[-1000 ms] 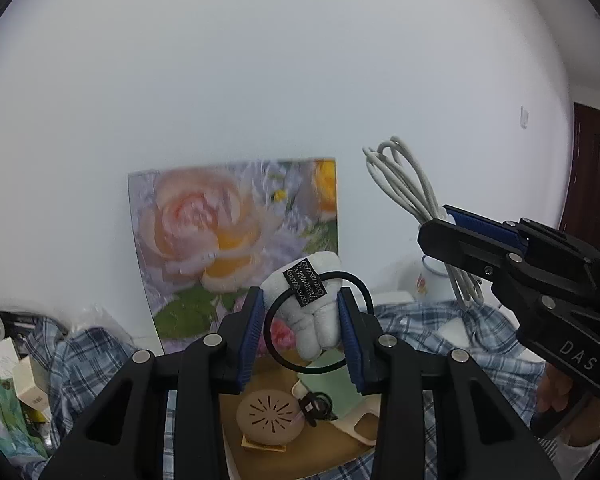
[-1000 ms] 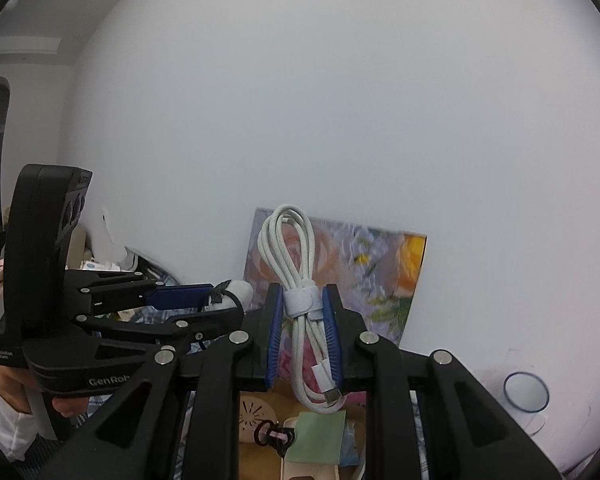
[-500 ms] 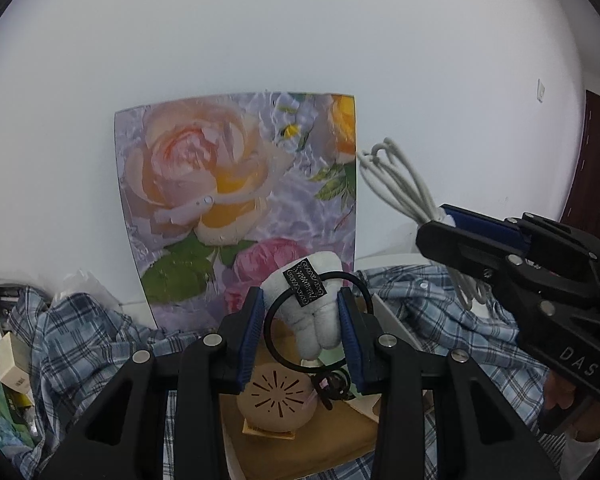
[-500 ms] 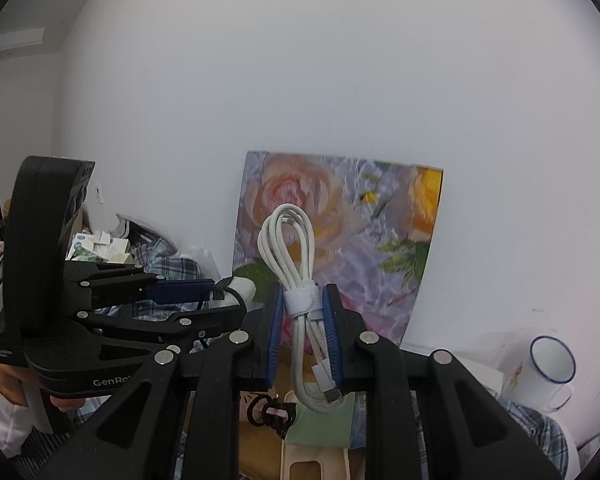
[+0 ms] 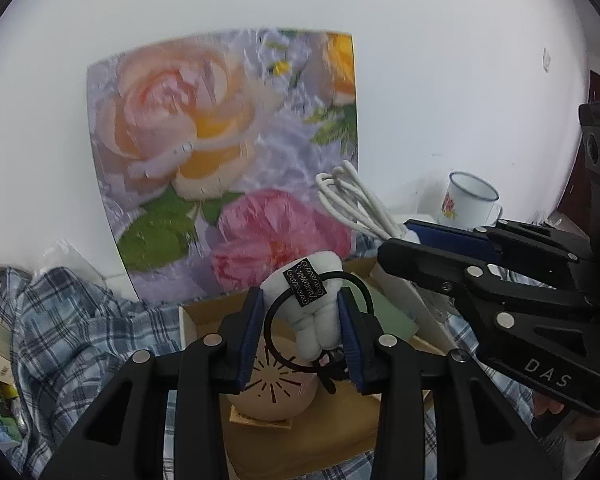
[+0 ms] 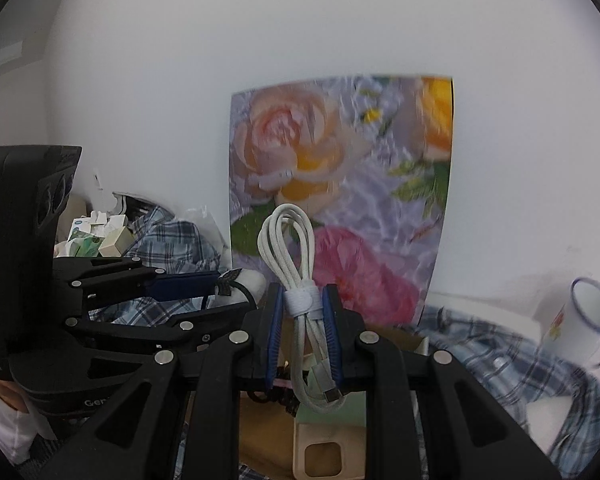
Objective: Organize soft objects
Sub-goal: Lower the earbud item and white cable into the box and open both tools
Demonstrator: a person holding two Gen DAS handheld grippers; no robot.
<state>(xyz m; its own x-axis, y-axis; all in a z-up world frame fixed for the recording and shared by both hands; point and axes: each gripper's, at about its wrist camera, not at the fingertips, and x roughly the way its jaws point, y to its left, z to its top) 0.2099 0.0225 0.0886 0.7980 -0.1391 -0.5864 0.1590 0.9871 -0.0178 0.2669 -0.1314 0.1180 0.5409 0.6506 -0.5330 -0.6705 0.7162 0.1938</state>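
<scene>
Left tongs [image 5: 300, 332] are clamped on a white plush hair tie [image 5: 314, 312], its black elastic loop hanging between the blue pads. Right tongs [image 6: 302, 334] are pinched tight on a coiled white charging cable [image 6: 296, 276], gripped at its strap with the loops standing upward. Both loads hang in the air above the cardboard box [image 5: 332, 432], the cable to the right of the hair tie. Inside the box lie a round tan disc [image 5: 276, 392], a green card [image 5: 384, 312] and a small black object I cannot identify. Behind the box leans a rose-print board [image 5: 228, 160]; plaid cloth [image 5: 80, 336] surrounds the box, and an enamel mug [image 5: 466, 202] stands beyond it to the right.

This looks like the carrying step. Next, each piece needs lowering into a free spot in the box before its tongs let go, without the dangling loop snagging.
</scene>
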